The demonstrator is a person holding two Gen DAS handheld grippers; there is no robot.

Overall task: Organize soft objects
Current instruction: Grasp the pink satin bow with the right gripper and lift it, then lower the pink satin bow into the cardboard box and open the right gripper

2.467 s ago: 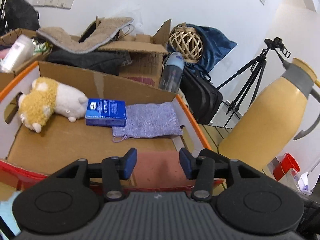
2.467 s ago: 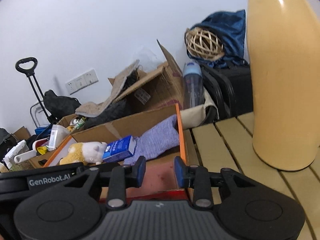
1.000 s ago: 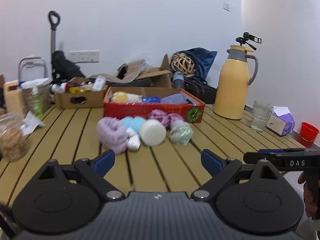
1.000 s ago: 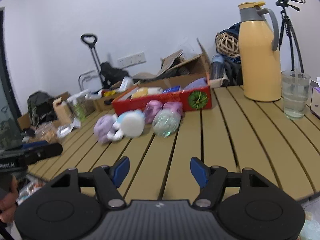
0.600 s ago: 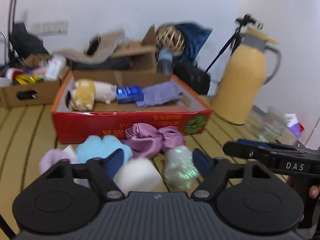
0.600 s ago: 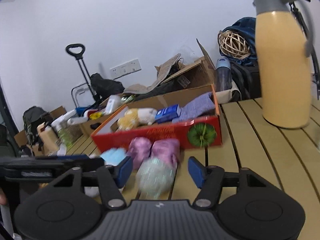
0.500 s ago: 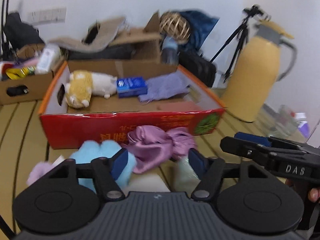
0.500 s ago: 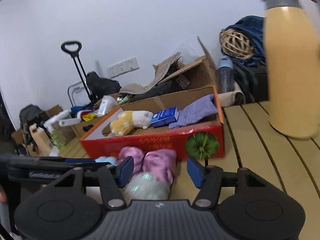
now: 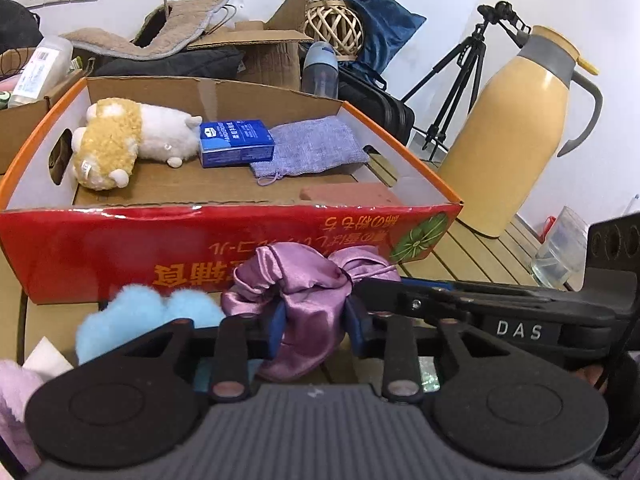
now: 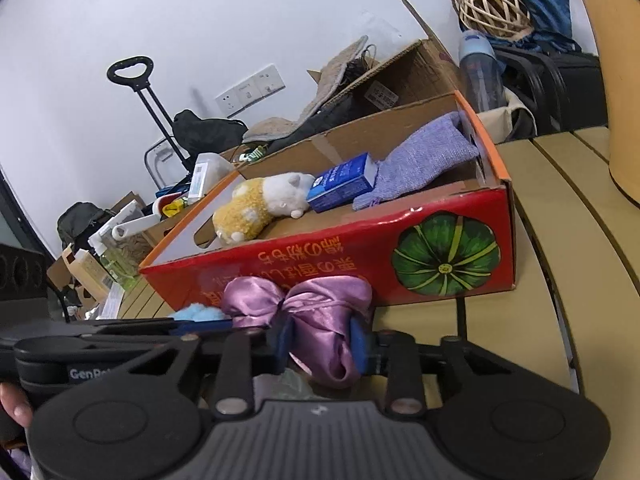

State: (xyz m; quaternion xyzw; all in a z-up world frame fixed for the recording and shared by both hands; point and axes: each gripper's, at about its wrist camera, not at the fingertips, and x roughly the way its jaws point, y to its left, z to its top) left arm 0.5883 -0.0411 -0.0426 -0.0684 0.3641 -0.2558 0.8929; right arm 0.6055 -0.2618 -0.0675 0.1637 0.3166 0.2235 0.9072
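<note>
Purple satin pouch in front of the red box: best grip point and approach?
Grip the purple satin pouch on its puffed lobes either side of the cinched middle, coming from the near side, since the red box blocks the far side. Left gripper and right gripper are closing there.

The left gripper [image 9: 314, 330] covers the lower end of the purple satin pouch [image 9: 300, 280], so whether that end touches the counter [image 9: 472, 256] cannot be told. Left of the pouch, the blue fluffy ball [image 9: 140, 312] is half hidden behind the gripper's arm, and a pale purple plush [image 9: 14, 400] is cut off by the picture's left edge. In the right wrist view, the yellow thermos [image 10: 624, 80] runs off the right edge.
</note>
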